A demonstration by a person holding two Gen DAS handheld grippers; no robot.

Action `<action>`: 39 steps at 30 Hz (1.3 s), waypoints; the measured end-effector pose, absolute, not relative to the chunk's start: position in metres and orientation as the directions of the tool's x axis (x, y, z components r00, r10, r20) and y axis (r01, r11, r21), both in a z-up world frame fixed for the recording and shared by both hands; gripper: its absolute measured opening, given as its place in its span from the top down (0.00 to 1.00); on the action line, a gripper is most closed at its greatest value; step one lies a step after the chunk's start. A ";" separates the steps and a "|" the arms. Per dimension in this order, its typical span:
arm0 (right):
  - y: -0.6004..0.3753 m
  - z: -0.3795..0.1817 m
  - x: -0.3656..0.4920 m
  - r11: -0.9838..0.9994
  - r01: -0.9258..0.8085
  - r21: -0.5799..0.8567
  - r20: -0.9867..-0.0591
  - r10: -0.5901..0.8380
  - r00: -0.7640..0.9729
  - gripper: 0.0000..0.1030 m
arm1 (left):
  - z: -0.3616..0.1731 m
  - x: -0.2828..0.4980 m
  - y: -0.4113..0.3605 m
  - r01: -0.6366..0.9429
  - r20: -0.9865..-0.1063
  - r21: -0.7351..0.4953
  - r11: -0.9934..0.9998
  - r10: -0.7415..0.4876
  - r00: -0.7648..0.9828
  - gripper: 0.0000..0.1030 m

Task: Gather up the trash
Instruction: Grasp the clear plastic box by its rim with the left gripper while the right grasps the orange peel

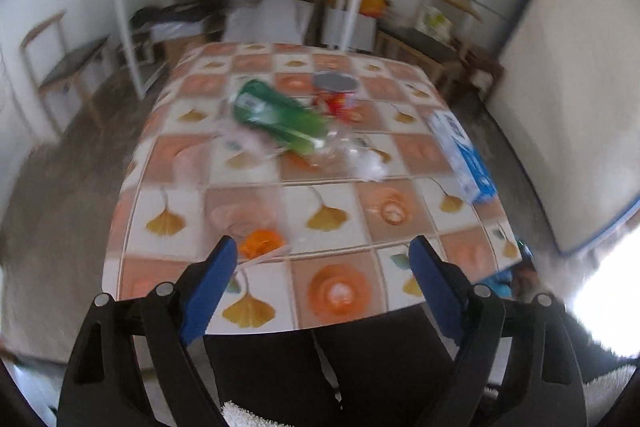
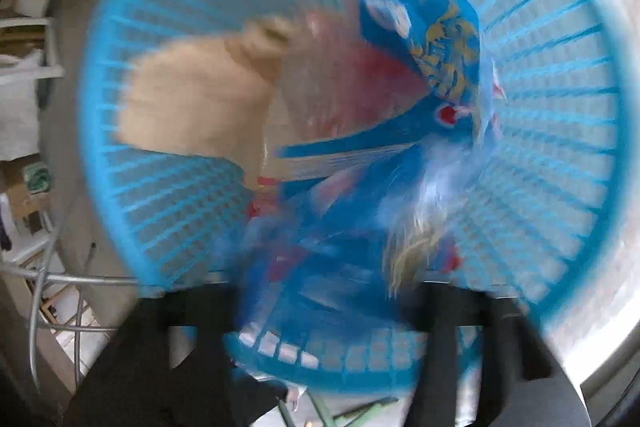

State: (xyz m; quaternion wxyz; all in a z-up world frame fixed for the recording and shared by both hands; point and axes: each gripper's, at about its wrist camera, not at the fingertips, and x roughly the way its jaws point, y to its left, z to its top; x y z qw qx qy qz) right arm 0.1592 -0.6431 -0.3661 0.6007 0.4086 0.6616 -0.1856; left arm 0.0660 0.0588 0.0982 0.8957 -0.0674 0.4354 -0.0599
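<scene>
Two grippers, two separate scenes. Left gripper (image 1: 322, 259): jaws spread wide, nothing between the blue pads (image 1: 212, 283), pitched down over the near edge of the table (image 1: 340, 195), which fills the middle of the left wrist view. Pads are above the cloth; contact cannot be told. Just past the left pad lies an orange scrap (image 1: 262, 242) on the patterned cloth, lower centre of frame. Farther out, mid-frame, a green wrapper (image 1: 276, 115) lies flat, long axis running from upper left to lower right, with a crumpled clear plastic piece (image 1: 344, 147) at its lower right end. Behind it a red can (image 1: 335, 94) stands upright, grey top showing. A blue-and-white box (image 1: 460, 155) lies near the table's right edge, long axis running toward the lower right. A dark-clad leg (image 1: 360, 367) shows below the table edge, bottom of frame.

Right gripper (image 2: 332, 307): pointing steeply down into a blue slatted basket (image 2: 560, 107) that fills the right wrist view. Heavy motion blur; the black fingers sit well apart at the bottom of frame, so the jaws read as spread. A smeared blue wrapper (image 2: 360, 227) lies between and beyond them; whether the pads touch it cannot be told. Inside the basket: a tan paper piece (image 2: 192, 99) at centre left and a blue packet with yellow print (image 2: 440, 39) at upper centre, both blurred.
</scene>
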 end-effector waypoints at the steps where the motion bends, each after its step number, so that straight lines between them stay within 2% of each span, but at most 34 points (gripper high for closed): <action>1: -0.647 -0.347 0.151 0.614 0.748 0.251 -0.955 0.285 0.086 0.29 | 0.096 0.067 0.066 0.038 -0.762 -0.198 0.980 -0.178 0.623 0.17; 5: -0.653 -0.290 0.110 0.626 0.721 0.298 -0.949 0.272 0.157 0.26 | 0.091 0.070 0.079 0.018 -0.747 -0.238 0.971 -0.195 0.636 0.17; 9: -0.648 -0.213 0.068 0.655 0.706 0.268 -0.959 0.109 0.262 0.26 | 0.096 0.063 0.107 -0.026 -0.725 -0.283 0.959 -0.196 0.660 0.17; 13: -0.604 -0.128 0.059 0.690 0.634 0.350 -0.882 0.015 0.470 0.26 | 0.103 0.043 0.140 -0.096 -0.707 -0.259 0.961 -0.121 0.697 0.17; 16: -0.557 -0.076 0.073 0.762 0.490 0.423 -0.790 0.046 0.612 0.26 | 0.100 0.024 0.166 -0.150 -0.695 -0.241 0.959 -0.063 0.716 0.17; 20: -0.457 -0.023 0.112 0.821 0.188 0.539 -0.643 0.257 0.722 0.26 | 0.080 0.010 0.192 -0.212 -0.707 -0.277 0.937 -0.049 0.705 0.16; 24: -0.365 0.003 0.149 0.774 -0.061 0.631 -0.550 0.501 0.668 0.26 | 0.058 0.007 0.207 -0.237 -0.721 -0.326 0.915 -0.079 0.688 0.16; 28: -0.267 -0.012 0.179 0.709 -0.182 0.681 -0.538 0.654 0.531 0.27 | 0.040 0.023 0.210 -0.231 -0.726 -0.363 0.903 -0.118 0.678 0.16; 30: -0.227 -0.014 0.186 0.679 -0.229 0.697 -0.536 0.706 0.462 0.34 | 0.032 0.035 0.207 -0.213 -0.724 -0.380 0.900 -0.146 0.674 0.16; 35: -0.151 0.012 0.181 0.650 -0.413 0.638 -0.564 0.759 0.325 0.44 | 0.016 0.069 0.198 -0.173 -0.722 -0.421 0.890 -0.214 0.658 0.17; 39: -0.104 0.026 0.185 0.651 -0.564 0.508 -0.664 0.713 0.225 0.54 | 0.005 0.091 0.201 -0.161 -0.701 -0.490 0.857 -0.277 0.657 0.27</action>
